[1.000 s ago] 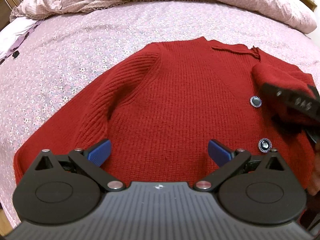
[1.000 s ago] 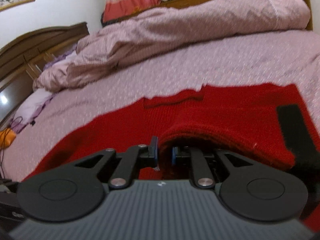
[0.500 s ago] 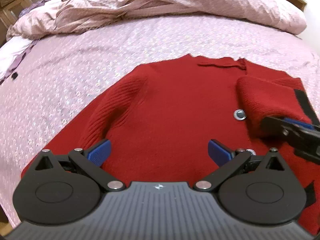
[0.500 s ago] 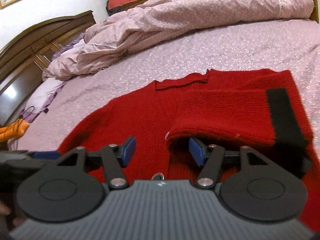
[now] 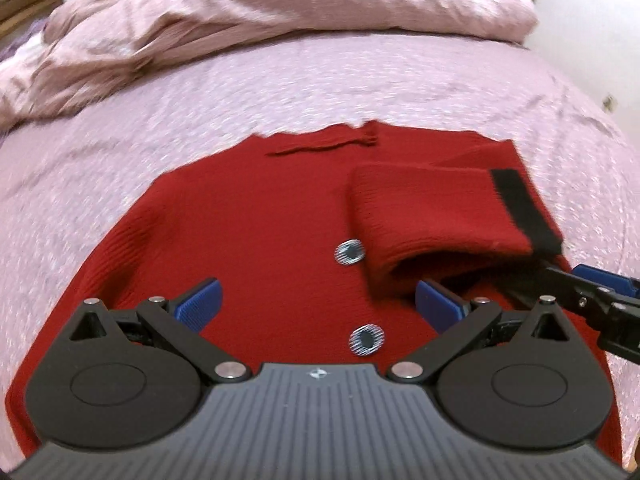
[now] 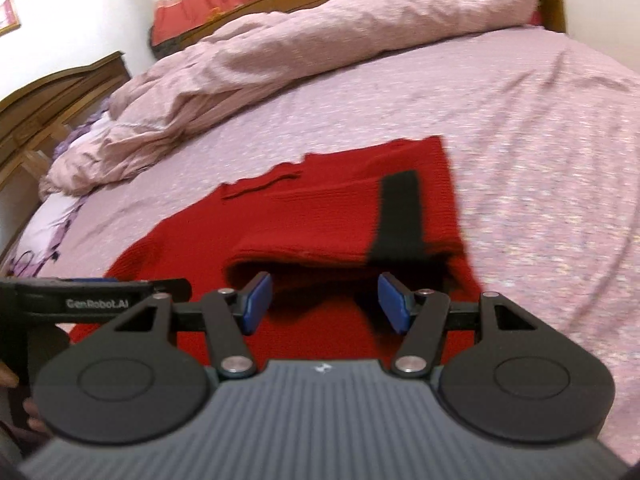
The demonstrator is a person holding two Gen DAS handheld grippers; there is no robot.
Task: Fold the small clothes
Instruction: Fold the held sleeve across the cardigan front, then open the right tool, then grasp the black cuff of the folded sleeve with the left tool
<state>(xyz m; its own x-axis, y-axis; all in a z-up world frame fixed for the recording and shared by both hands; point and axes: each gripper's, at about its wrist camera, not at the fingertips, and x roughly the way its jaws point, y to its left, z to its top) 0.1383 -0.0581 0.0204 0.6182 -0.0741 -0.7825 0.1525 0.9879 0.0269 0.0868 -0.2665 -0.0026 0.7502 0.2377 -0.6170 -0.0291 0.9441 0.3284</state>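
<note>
A red cardigan (image 5: 248,216) lies flat on the bed (image 5: 280,88), front up, with two buttons showing down its middle. Its collar points toward the rumpled duvet (image 5: 240,12) at the far end.

One sleeve (image 5: 432,216) is already folded in across the chest. Its black cuff (image 5: 524,208) lies near the cardigan's outer edge on that side. The fold looks loose and puffy at its near edge rather than pressed flat, though motion blur makes this hard to judge.

The other sleeve (image 5: 116,248) is not yet folded. It runs out and down along the bed on the opposite side, toward the near corner of the left view.

The left tongs (image 5: 316,304) stand wide apart above the lower front of the cardigan and hold nothing. The right tongs (image 6: 324,300) are about half open, with no cloth between their pads; the folded sleeve lies just beyond them, apart from them.

So the task is in its early part. One sleeve is in; the second sleeve has to come across, and then the body probably needs folding into a compact stack. The loose first fold may also want smoothing.
</note>
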